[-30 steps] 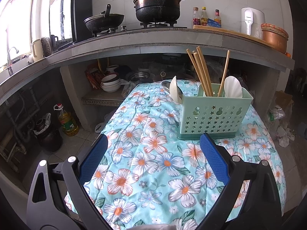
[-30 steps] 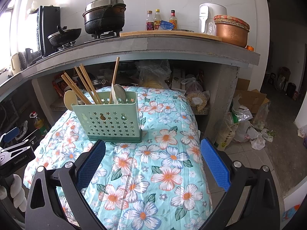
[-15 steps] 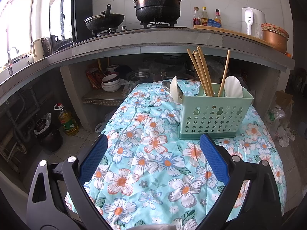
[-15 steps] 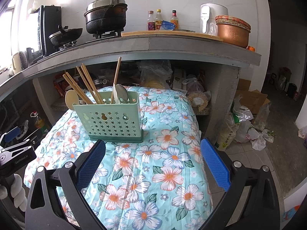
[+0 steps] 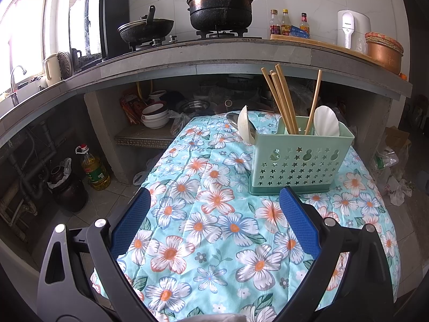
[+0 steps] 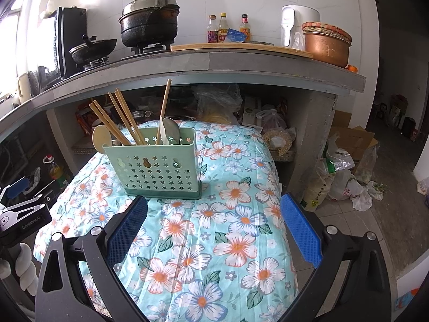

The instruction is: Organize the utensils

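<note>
A mint-green utensil caddy pierced with star-shaped holes stands upright on the table's floral cloth, and everything else is placed from it. Inside it, wooden chopsticks lean out of the left part, a single chopstick stands further right, and a white spoon sits in the right part. Another white spoon sticks up just beside the caddy's left end; whether it is inside or behind cannot be told. In the right wrist view a metal spoon shows in the caddy next to the single chopstick.

The left claw hangs in front of the caddy with its blue pads spread wide and nothing between them. The right claw is likewise spread wide and empty, its left pad close in front of the caddy's base. Left of the caddy in the right wrist view, the body of the other tool bears the writing "GenRobot.AI".

Behind and above the caddy runs a kitchen counter with a lidded black pot on a burner, a wok, three sauce bottles whose labels are too small to read, a white appliance with a small illegible brand mark, and a copper-coloured pot. Far left of the caddy, on the floor, stands an oil bottle with a red and green label.
</note>
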`<state>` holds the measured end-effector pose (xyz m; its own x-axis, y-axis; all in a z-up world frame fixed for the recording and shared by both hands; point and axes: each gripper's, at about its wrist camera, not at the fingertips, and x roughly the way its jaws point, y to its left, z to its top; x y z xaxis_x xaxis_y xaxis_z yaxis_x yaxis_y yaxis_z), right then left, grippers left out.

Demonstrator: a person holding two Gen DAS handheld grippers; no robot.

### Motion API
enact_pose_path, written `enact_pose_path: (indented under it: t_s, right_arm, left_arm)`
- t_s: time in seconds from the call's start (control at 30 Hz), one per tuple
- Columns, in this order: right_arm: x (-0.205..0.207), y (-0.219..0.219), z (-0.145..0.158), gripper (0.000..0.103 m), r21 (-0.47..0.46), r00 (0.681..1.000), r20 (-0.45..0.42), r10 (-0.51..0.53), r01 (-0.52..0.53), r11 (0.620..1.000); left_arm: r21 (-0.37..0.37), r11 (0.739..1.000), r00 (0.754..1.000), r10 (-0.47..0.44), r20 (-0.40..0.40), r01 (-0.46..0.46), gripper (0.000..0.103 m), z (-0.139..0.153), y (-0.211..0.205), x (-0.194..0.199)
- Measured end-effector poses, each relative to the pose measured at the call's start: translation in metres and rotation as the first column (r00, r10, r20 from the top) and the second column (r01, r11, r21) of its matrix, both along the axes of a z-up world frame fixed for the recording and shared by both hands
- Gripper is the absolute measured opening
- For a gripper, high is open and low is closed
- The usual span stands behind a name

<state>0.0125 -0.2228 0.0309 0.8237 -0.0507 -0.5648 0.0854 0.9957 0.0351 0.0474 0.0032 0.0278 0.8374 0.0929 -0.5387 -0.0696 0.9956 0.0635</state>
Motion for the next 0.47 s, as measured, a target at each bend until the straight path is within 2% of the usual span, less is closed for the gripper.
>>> enact_pose_path:
  t_s: [0.47]
  right_arm:
    - [-0.0001, -0.0002, 0.0002, 0.097, -0.001, 1.000, 0.000, -0.001, 0.001, 1.000]
  left_arm:
    - [0.000, 1.000, 1.000, -0.001, -0.002, 0.001, 0.093, 0.0002, 0.0006, 0.0011]
